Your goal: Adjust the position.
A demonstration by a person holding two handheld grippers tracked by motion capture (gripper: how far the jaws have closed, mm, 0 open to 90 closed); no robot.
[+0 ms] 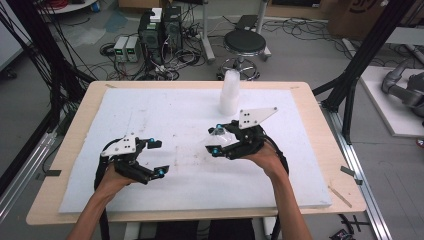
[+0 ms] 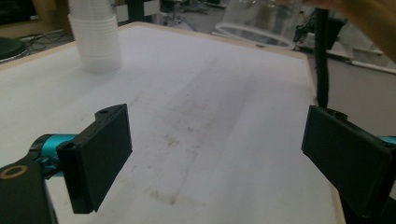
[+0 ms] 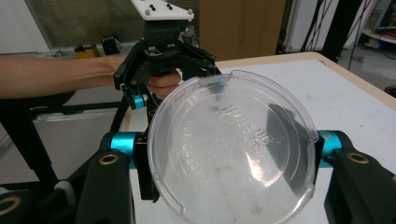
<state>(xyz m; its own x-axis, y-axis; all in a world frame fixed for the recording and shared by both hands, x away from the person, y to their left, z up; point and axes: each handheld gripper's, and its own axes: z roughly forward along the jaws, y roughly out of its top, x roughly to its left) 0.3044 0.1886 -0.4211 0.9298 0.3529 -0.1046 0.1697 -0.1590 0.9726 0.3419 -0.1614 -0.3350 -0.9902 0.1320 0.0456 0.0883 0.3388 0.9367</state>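
**Right gripper clamps a clear cup; left gripper stands open**

We see the right gripper point(image 1: 216, 140) above the white foam mat point(image 1: 165, 107), near the middle of the table point(image 1: 320, 150). Its jaws pinch a clear plastic cup point(image 3: 233, 149) from both sides. In the right gripper view, the cup's round end faces the camera and carries raised lettering, and the two black jaws press on its left and right walls. In the high view, we find the cup point(image 1: 218, 135) held clear of the mat, lying on its side between the jaws.

We see the left gripper point(image 1: 157, 157) over the left part of the mat, well apart from the cup. Its jaws are spread wide with nothing between them; the left gripper view shows only stained mat in the gap.

A stack of white cups point(image 1: 229, 92) stands upright at the far edge of the mat, beyond the right gripper.
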